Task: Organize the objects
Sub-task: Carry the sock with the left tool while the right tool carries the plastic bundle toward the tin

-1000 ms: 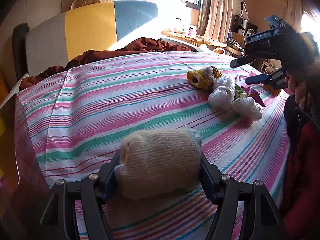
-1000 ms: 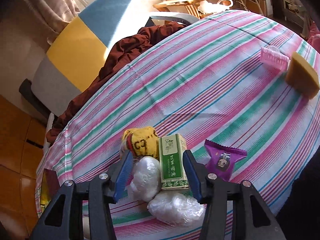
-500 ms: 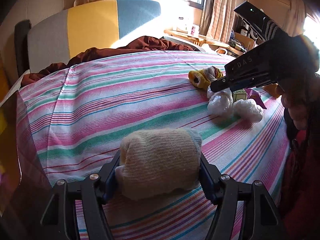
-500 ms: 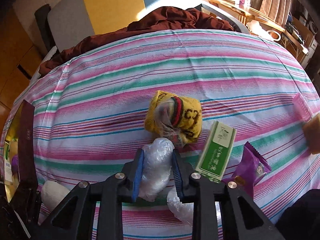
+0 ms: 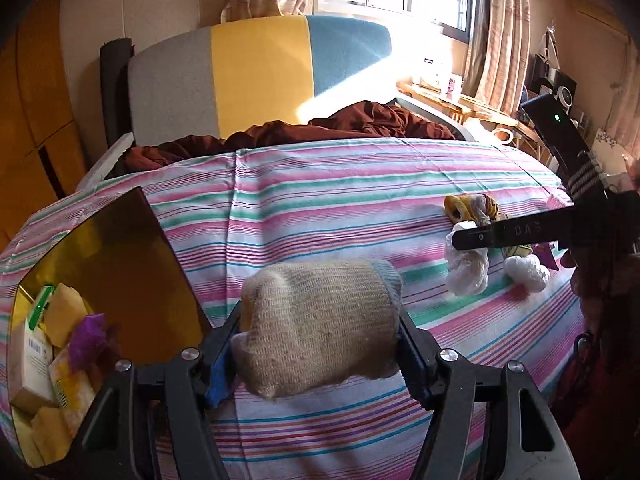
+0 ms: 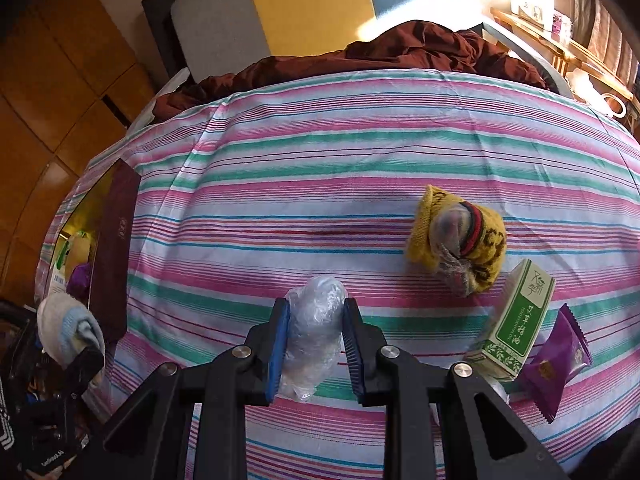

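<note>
My left gripper [image 5: 320, 344] is shut on a rolled beige sock [image 5: 320, 320] and holds it above the striped cloth, next to an open gold-lined box [image 5: 92, 280] at the left. My right gripper [image 6: 314, 344] is shut on a crumpled clear plastic bag [image 6: 314, 332], lifted off the cloth; it also shows in the left wrist view [image 5: 466, 268]. A yellow knitted sock roll [image 6: 460, 240], a green-and-white carton [image 6: 516, 320] and a purple snack packet [image 6: 556, 360] lie at the right. The sock in the left gripper shows at the left of the right wrist view [image 6: 70, 332].
The box holds yellow sponges, a white carton and a purple packet [image 5: 86, 338]; its dark lid [image 6: 114, 252] stands open. A second plastic bag [image 5: 526, 270] lies on the cloth. A brown blanket [image 5: 320, 128] and a grey-yellow-blue headboard [image 5: 260, 72] are behind the striped surface [image 5: 320, 200].
My right gripper shut on the plastic bag and carried it up and left, away from the carton. My left gripper moved left with the sock, bringing the box into view.
</note>
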`<state>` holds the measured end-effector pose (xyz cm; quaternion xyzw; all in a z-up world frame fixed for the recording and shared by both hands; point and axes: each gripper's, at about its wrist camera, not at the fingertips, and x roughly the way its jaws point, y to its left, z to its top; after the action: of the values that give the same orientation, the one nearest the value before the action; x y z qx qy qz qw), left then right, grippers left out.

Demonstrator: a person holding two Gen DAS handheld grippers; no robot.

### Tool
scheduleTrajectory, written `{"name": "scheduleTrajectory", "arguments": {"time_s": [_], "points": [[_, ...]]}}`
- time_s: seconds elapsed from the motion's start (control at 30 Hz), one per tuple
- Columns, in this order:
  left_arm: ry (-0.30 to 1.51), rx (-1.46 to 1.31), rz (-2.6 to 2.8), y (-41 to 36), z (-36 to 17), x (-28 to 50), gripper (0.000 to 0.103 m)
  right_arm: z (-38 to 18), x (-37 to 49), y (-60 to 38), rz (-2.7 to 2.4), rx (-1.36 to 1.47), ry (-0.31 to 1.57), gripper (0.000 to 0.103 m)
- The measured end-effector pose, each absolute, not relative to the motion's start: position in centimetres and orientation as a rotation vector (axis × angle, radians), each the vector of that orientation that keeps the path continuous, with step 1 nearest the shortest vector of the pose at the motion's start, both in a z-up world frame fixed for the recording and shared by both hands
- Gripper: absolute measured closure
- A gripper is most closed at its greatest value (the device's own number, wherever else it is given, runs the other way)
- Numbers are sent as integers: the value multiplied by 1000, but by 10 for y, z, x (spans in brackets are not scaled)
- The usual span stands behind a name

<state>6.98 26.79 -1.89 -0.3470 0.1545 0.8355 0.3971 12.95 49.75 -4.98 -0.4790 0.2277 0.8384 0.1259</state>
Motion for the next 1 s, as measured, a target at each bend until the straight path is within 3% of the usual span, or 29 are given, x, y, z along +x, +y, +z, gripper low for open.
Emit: {"name": "scheduleTrajectory", "arguments": {"time_s": [0.53,1.0], "points": [[292,-931,2304,202,-3,33,35,-58,118,471,2460,-1509,534,77],[76,-1063,2598,67,-6,-21,35,-22,87,411,2622,-1442,444,77]]}}
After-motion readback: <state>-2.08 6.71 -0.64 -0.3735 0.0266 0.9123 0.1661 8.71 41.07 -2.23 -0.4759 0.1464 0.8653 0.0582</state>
